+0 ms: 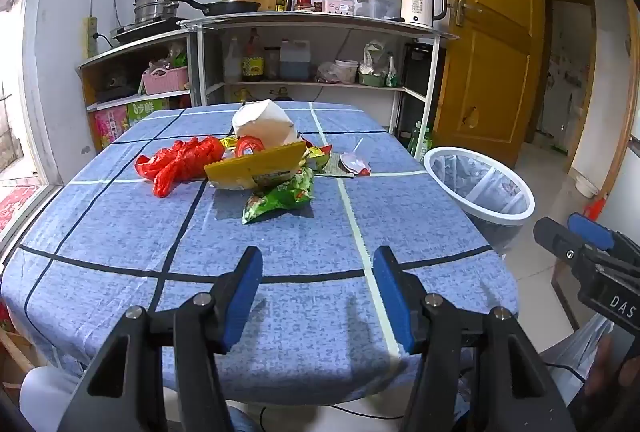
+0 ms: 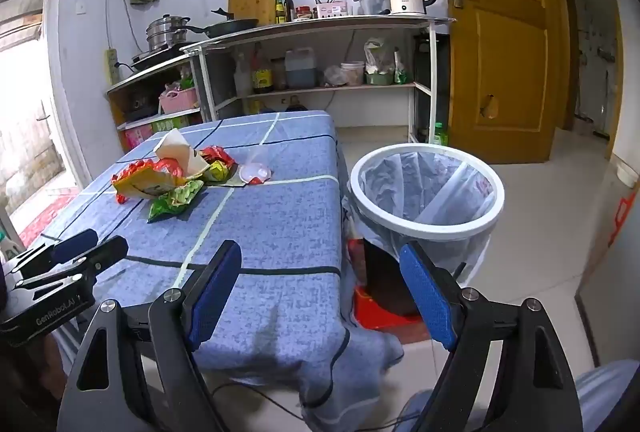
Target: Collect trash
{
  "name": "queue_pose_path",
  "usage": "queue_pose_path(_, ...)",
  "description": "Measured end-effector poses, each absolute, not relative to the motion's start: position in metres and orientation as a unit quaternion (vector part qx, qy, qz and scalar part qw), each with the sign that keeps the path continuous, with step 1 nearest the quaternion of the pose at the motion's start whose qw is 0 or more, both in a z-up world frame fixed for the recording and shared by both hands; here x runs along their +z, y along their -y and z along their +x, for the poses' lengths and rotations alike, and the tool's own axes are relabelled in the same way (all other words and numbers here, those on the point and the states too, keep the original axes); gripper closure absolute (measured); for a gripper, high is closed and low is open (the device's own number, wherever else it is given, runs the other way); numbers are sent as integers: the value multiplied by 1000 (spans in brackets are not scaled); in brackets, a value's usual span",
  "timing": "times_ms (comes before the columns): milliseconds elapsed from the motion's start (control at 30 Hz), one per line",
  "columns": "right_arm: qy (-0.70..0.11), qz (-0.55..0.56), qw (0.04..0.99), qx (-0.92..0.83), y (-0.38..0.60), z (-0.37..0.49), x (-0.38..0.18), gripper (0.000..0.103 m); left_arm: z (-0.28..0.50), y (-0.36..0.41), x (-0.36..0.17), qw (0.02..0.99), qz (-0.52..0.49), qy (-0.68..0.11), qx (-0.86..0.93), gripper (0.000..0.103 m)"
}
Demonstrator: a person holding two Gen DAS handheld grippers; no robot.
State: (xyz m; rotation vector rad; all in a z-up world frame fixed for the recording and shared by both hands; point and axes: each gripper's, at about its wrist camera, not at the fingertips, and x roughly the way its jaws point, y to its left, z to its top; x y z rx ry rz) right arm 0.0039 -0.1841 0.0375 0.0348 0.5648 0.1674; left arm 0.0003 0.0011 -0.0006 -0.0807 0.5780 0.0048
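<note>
A heap of trash lies mid-table on the blue checked cloth (image 1: 120, 232): a red plastic bag (image 1: 180, 162), a yellow wrapper (image 1: 256, 162), a green snack bag (image 1: 280, 198), a white paper cup (image 1: 264, 124) and a small cup with a straw (image 1: 354, 162). The heap also shows in the right wrist view (image 2: 172, 180). A white-rimmed bin (image 2: 428, 192) with a liner stands right of the table. My left gripper (image 1: 318, 296) is open and empty over the table's near edge. My right gripper (image 2: 320, 292) is open and empty between table and bin.
A shelf unit (image 1: 304, 52) with pots, bottles and a kettle (image 1: 422, 4) stands behind the table. A yellow door (image 1: 488, 44) is at the right. A red crate (image 2: 380, 308) sits on the floor under the bin. A cable (image 2: 320, 384) hangs below the tablecloth.
</note>
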Motion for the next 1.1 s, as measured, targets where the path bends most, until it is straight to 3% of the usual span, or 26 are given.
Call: queue_pose_path(1100, -285, 18, 955, 77, 188, 6, 37, 21, 1, -2, 0, 958, -37, -286, 2, 43)
